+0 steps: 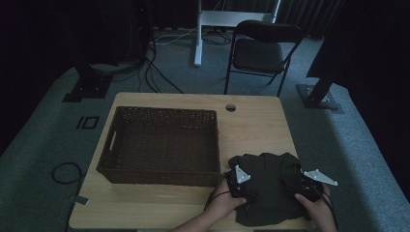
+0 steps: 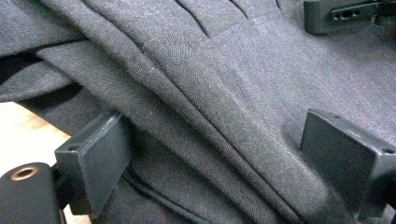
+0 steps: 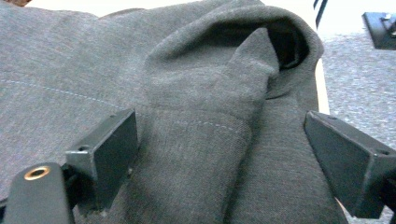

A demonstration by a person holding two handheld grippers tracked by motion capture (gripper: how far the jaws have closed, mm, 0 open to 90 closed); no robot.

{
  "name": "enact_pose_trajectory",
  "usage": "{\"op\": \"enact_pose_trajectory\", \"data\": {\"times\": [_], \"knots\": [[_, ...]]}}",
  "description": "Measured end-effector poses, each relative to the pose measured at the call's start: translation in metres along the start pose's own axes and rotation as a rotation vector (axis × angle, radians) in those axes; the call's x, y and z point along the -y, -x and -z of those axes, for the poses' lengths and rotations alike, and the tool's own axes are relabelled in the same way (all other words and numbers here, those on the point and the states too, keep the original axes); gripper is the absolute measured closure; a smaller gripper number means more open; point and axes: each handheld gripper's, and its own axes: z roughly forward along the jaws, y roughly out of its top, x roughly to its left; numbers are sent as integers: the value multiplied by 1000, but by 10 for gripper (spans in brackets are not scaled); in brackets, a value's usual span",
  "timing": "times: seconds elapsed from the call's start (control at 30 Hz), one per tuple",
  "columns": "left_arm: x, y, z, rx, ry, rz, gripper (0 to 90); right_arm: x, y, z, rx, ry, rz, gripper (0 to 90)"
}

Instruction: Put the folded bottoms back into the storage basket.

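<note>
Your hands rest on the folded dark grey woven garment (image 1: 268, 186) at the table's five o'clock corner. Left gripper (image 2: 212, 158) and right gripper (image 3: 222, 154) straddle cloth, jaws spread, gripping nothing. Folding looks finished; the brown wicker basket (image 1: 162, 145), at ten o'clock, awaits.

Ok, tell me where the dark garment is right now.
In the high view the dark garment lies bunched at the table's near right corner, just right of the wicker basket.
</note>
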Motion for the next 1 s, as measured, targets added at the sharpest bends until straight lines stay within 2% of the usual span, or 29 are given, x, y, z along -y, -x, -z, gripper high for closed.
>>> {"op": "enact_pose_trajectory", "data": {"times": [0.07, 0.2, 0.3, 0.37, 0.47, 0.53, 0.57, 0.67, 0.73, 0.77, 0.83, 1.0], "knots": [[-1, 1, -1, -1, -4, 3, 94, 0, 1, -1, -7, -8, -11, 115], [-3, 1, -5, 29, -20, 3, 28, -1, 1, -3, -14, -23, -24, 108], [-5, 2, -7, 28, -32, -12, 29, 0, 1, -4, -19, -30, -33, 117], [-6, 2, -8, 33, -36, -39, 49, -1, 2, -4, -34, -37, -36, 172], [-7, 1, -8, 47, -17, -55, 209, -1, 2, -3, -92, -35, -35, 361], [-7, -1, -9, 87, -3, -30, 412, -1, 0, -2, -120, -29, -24, 500], [-8, -1, -8, 103, -6, -35, 483, -1, -1, -1, -133, -27, -15, 546], [-13, -1, -7, 118, -21, -29, 643, -5, -7, 2, -110, -39, -1, 604], [-16, 0, -6, 107, -27, -35, 653, -6, -9, 3, -103, -40, 6, 612], [-18, 1, -5, 102, -29, -52, 663, -7, -10, 4, -96, -44, 5, 622], [-21, 3, -2, 102, -33, -70, 671, -9, -10, 6, -100, -42, -16, 641], [-32, 6, 5, 113, -7, -77, 687, -17, -10, 17, -107, -23, -34, 684]]}}
